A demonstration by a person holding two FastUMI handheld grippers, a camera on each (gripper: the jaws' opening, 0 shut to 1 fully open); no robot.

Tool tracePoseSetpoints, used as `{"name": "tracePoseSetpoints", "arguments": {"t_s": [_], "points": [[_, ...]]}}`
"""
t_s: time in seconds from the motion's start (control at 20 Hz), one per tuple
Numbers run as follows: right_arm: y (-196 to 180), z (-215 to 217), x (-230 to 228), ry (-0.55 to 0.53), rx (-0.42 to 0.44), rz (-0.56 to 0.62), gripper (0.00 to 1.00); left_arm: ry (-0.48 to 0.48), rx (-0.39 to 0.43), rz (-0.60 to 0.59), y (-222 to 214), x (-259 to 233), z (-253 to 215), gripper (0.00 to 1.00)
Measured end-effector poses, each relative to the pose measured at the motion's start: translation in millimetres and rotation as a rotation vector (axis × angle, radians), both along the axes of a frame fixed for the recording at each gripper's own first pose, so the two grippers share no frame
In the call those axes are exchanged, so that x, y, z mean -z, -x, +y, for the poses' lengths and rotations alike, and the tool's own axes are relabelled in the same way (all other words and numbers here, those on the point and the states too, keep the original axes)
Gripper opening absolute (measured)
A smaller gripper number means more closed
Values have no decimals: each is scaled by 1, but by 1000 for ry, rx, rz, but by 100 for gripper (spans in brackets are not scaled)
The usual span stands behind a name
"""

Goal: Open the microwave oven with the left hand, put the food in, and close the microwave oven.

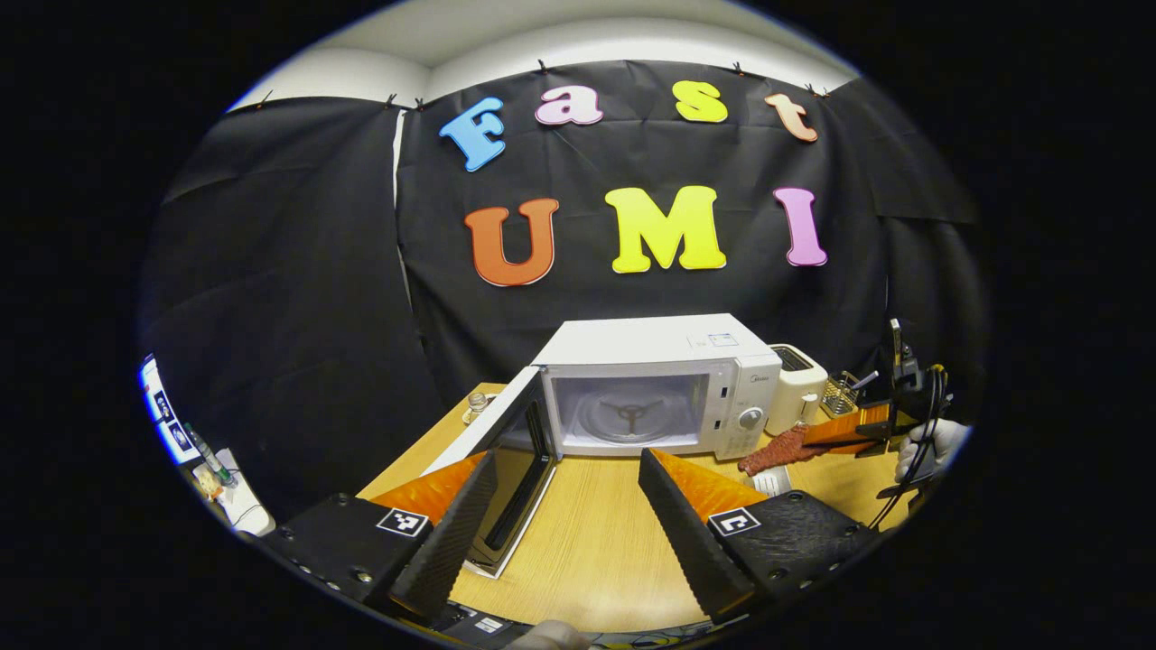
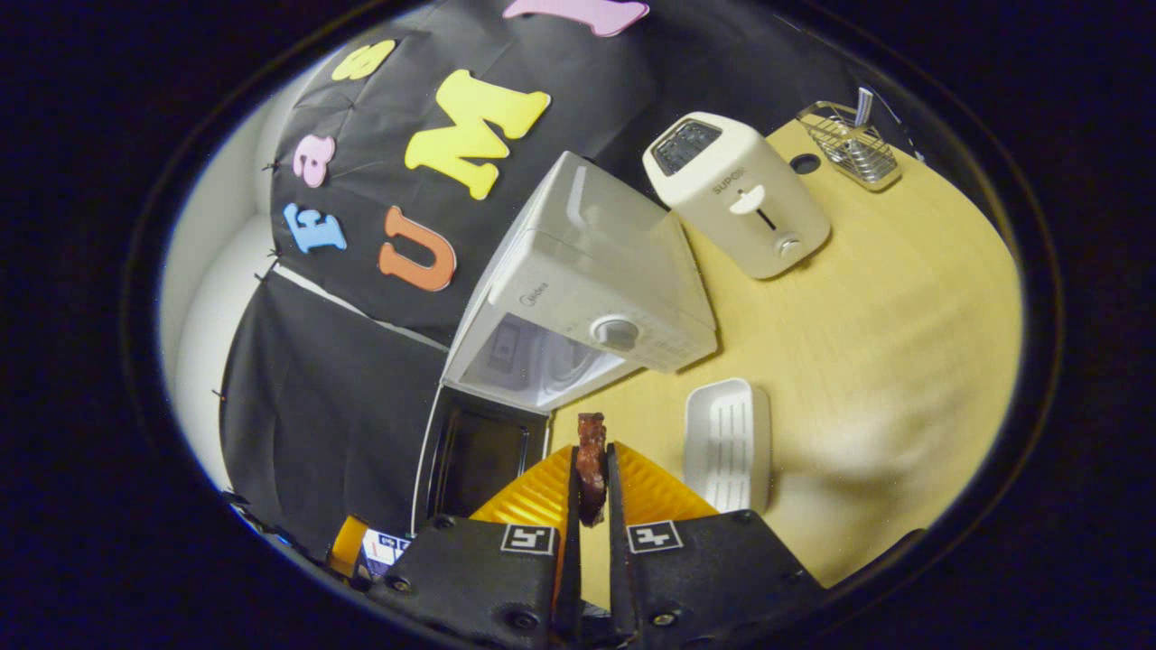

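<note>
Left gripper view: the left tool [image 1: 569, 515] hovers low over a wooden worktop [image 1: 596, 542], its fingers spread wide and holding nothing. Ahead stands a white microwave [image 1: 664, 384] with its door [image 1: 506, 451] swung open to the left, turntable visible inside. A toaster [image 1: 797, 384] sits just beside the microwave's right side. Farther right, the right tool [image 1: 844, 431], held by a gloved hand [image 1: 930, 447], grips a reddish strip of food [image 1: 775, 450] above the worktop.

Right gripper view: the right tool's fingers [image 2: 569, 487] press narrowly on the food, near the open microwave. A white tray [image 2: 727, 442] lies on the worktop beside it, and a wire rack [image 2: 849, 144] sits beyond the toaster.
</note>
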State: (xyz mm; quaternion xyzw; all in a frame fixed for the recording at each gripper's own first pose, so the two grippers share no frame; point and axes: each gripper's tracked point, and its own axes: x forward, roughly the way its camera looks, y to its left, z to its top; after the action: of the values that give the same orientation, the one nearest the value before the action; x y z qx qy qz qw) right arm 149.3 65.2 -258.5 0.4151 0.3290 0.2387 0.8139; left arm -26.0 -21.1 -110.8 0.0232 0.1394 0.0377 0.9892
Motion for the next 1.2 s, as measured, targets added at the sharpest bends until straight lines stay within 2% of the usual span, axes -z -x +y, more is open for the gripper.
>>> {"name": "tracePoseSetpoints", "arguments": {"t_s": [0.05, 0.1, 0.15, 0.2, 0.3, 0.55, 0.75, 0.9, 1.2], "points": [[-4, 15, -4, -10, 29, -16, 14, -2, 27, 4, -1, 3, 2, 97], [-8, 32, -9, -27, 47, -34, 4, -4, 56, 8, -3, 6, 3, 97], [-13, 48, -14, -43, 73, -68, 4, -2, 87, 17, -4, 11, 5, 97], [-21, 65, -15, -51, 103, -96, 13, 3, 121, 24, -3, 17, 6, 97], [-38, 96, -13, -69, 169, -141, 12, 4, 178, 36, -3, 28, 15, 97], [-91, 164, 2, -113, 352, -195, 12, -70, 272, 45, 3, 55, 45, 96], [-136, 204, 11, -131, 490, -228, 11, -52, 290, 32, 8, 69, 63, 96], [-158, 217, 20, -135, 577, -227, 11, -27, 289, 45, 9, 80, 72, 97], [-202, 234, 38, -161, 669, -193, 11, -25, 293, 28, 3, 75, 84, 95]]}}
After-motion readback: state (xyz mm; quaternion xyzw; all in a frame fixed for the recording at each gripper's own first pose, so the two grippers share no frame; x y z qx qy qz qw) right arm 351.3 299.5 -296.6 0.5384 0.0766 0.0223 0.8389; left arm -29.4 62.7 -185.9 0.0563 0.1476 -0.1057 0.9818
